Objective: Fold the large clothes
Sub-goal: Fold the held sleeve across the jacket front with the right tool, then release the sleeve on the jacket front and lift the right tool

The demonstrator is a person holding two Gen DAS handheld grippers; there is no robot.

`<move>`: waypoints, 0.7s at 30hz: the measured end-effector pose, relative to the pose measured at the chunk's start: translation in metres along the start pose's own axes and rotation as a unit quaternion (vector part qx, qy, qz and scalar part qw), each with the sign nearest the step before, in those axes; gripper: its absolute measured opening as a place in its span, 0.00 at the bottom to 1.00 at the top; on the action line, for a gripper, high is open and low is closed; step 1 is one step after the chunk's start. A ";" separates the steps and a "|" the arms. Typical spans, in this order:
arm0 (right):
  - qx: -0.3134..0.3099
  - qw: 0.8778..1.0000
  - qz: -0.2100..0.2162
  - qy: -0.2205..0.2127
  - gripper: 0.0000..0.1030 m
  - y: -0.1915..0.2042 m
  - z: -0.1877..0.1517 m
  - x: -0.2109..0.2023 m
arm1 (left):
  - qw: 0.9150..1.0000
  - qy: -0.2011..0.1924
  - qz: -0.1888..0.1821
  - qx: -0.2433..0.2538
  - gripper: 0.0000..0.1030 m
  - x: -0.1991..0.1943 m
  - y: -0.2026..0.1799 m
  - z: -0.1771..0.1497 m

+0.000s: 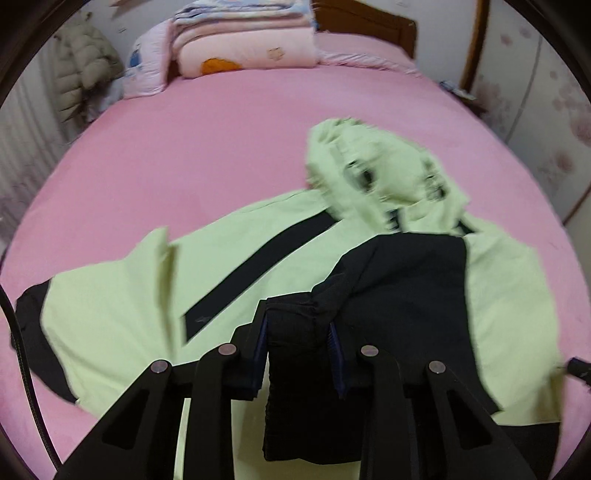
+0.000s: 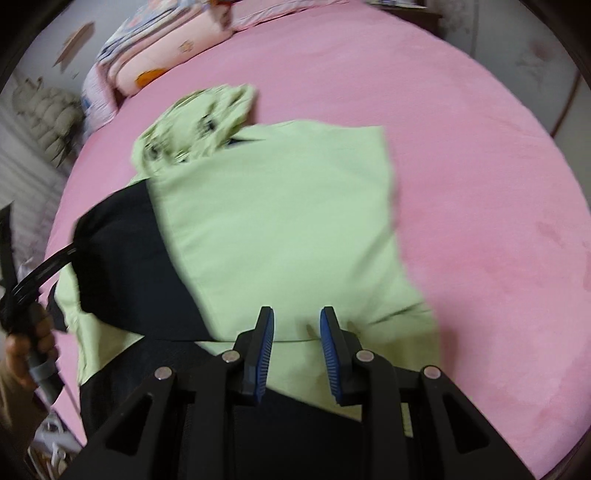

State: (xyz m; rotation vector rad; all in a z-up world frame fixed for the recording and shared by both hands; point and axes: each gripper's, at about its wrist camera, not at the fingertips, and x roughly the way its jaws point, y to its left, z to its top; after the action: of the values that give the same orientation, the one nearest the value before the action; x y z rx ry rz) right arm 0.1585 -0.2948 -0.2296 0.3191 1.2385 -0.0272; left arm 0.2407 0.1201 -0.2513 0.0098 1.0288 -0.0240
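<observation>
A light green jacket [image 1: 122,291] with black panels and a hood [image 1: 373,170] lies on the pink bed [image 1: 221,140]. My left gripper [image 1: 298,332] is shut on a black cuff [image 1: 295,325] of the jacket and holds it over the body. In the right wrist view the jacket [image 2: 280,221] lies partly folded, hood [image 2: 195,114] at the far left. My right gripper [image 2: 297,328] is open and empty just above the jacket's near edge. The left gripper's handle [image 2: 33,350] and hand show at the left edge.
Folded pink blankets and pillows [image 1: 243,40] are stacked at the head of the bed. A padded coat [image 1: 85,70] hangs at the far left. A wooden headboard [image 1: 369,26] and a floral wall [image 1: 546,122] bound the bed.
</observation>
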 end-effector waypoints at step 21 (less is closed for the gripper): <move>-0.114 0.983 -0.147 -0.011 0.43 -0.031 -0.002 0.053 | 0.998 0.044 -0.025 0.027 0.28 0.049 -0.043 0.008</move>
State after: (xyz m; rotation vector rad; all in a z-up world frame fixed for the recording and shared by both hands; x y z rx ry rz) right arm 0.1685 -0.3160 -0.2859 -0.0634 1.2455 -0.1411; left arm 0.2716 0.0767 -0.2887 0.0350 1.1163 -0.0972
